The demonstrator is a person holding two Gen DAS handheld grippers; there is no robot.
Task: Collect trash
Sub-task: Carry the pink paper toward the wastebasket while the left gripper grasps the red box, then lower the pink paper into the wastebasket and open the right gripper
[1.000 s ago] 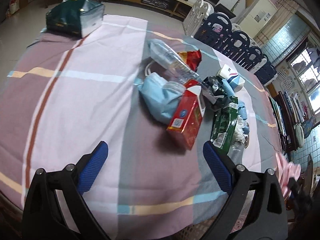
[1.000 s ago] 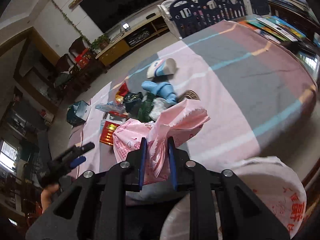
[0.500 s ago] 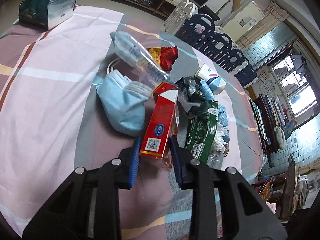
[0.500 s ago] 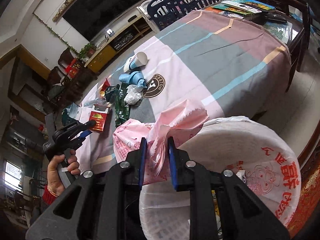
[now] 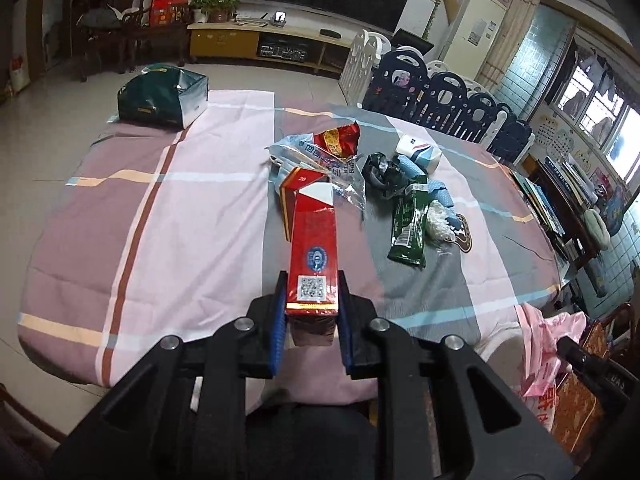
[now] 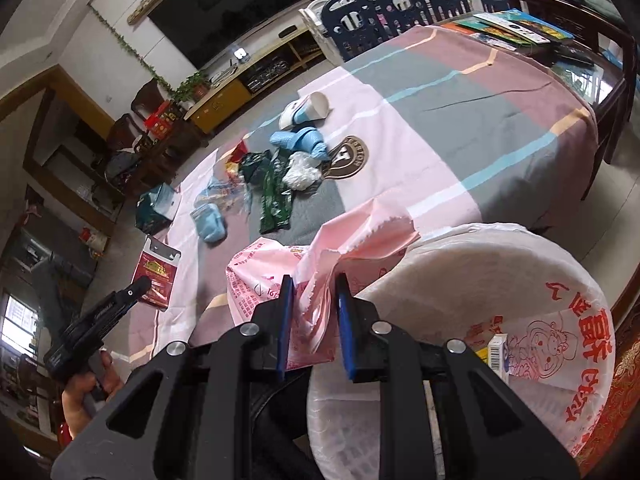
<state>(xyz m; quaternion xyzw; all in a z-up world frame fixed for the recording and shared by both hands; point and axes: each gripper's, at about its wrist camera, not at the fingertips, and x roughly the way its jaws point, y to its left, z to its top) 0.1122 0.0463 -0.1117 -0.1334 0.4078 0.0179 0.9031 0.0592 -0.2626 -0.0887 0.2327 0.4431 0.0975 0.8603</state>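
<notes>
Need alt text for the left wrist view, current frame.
Left tongs shut on a red carton, lifted above a plaid tablecloth. Beyond it lies more trash: a green wrapper, a red snack bag, a clear plastic bag and a paper cup.

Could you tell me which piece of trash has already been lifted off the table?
The tall red cardboard carton, clamped in the left claw; the green foil packet and white paper cup lie on the cloth.

The left gripper (image 5: pixel 312 312) clamps a red carton (image 5: pixel 313 256) above the tablecloth (image 5: pixel 200 216).
</notes>
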